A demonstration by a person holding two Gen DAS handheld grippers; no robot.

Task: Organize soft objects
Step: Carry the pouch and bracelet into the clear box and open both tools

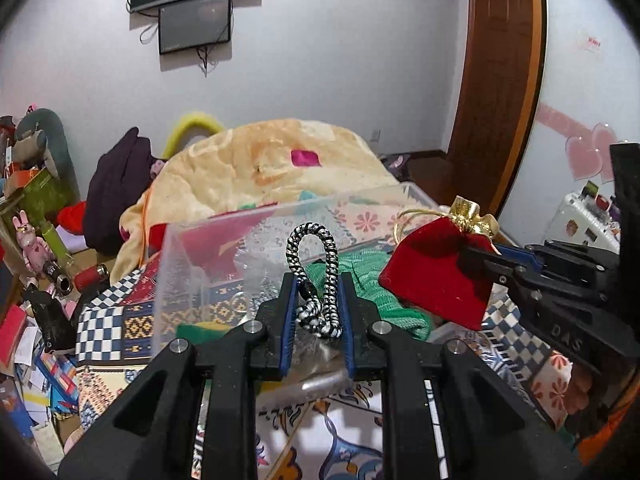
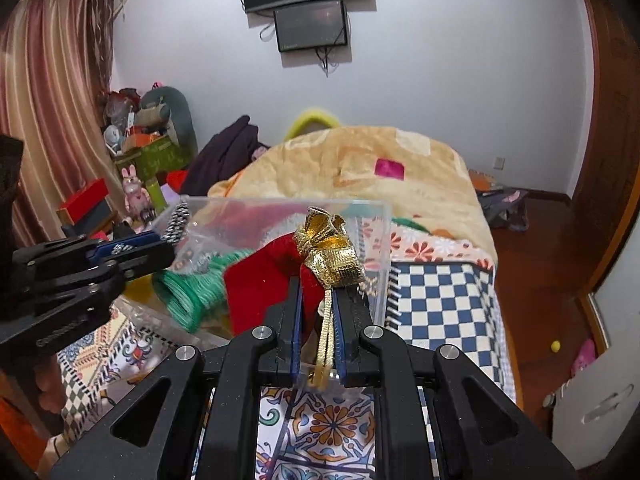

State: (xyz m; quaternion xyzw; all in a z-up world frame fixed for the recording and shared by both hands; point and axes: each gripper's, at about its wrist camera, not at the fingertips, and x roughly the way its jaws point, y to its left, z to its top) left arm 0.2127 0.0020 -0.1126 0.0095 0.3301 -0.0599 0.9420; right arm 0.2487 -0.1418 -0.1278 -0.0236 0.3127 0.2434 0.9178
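**Now both grippers hold soft things near the clear box**

Now the left gripper pinches a black-and-white braided cord between its blue pads, at the lower centre of the left view. The right gripper has its jaws pressed on the gold-ribboned neck of a red velvet pouch. Behind both stands a clear plastic box on the patterned bedcover, with a green knitted cloth inside it.
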